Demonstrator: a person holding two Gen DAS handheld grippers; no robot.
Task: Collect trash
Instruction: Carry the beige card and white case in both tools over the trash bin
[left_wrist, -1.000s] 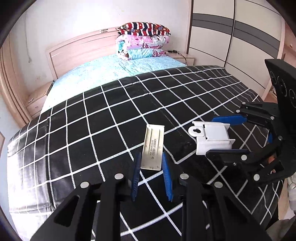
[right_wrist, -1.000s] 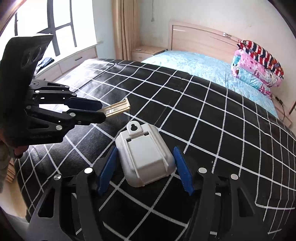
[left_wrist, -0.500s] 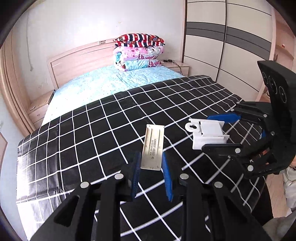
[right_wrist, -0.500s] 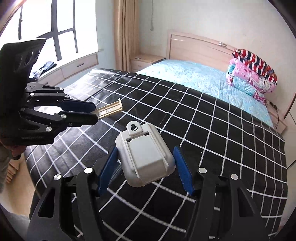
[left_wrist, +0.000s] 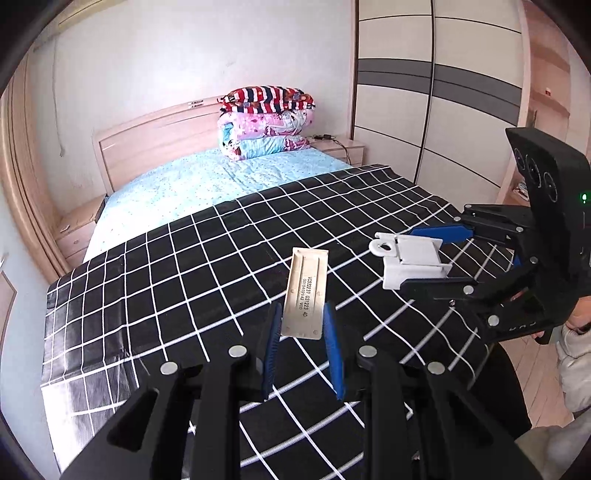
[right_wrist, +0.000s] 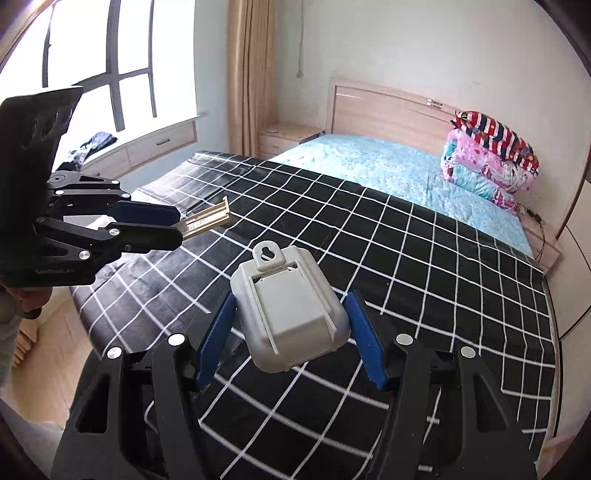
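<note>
Two pieces of trash are held, one per hand-held gripper, both lifted clear above the bed. The left hand-held gripper (left_wrist: 301, 345) is clamped on the near end of a beige plastic strip (left_wrist: 306, 293) printed with black code; the strip projects forward over the black checked cover (left_wrist: 184, 280). The right hand-held gripper (right_wrist: 290, 332) is clamped on a white plastic housing (right_wrist: 291, 314) with one keyhole tab at its far end. Each gripper is also visible from the other's camera: the strip (right_wrist: 207, 219) to the left, the housing (left_wrist: 413, 260) to the right.

The bed carries one checked cover over a light blue sheet (left_wrist: 207, 181), and one stack of three folded quilts (left_wrist: 266, 122) at the wooden headboard (left_wrist: 155, 136). Two nightstands flank it. One wardrobe (left_wrist: 436, 96) stands on one side; one window (right_wrist: 96, 77) with one curtain (right_wrist: 251, 74) stands on the other.

Compared with one second earlier, both items sit higher above the cover, and more of the room is in view.
</note>
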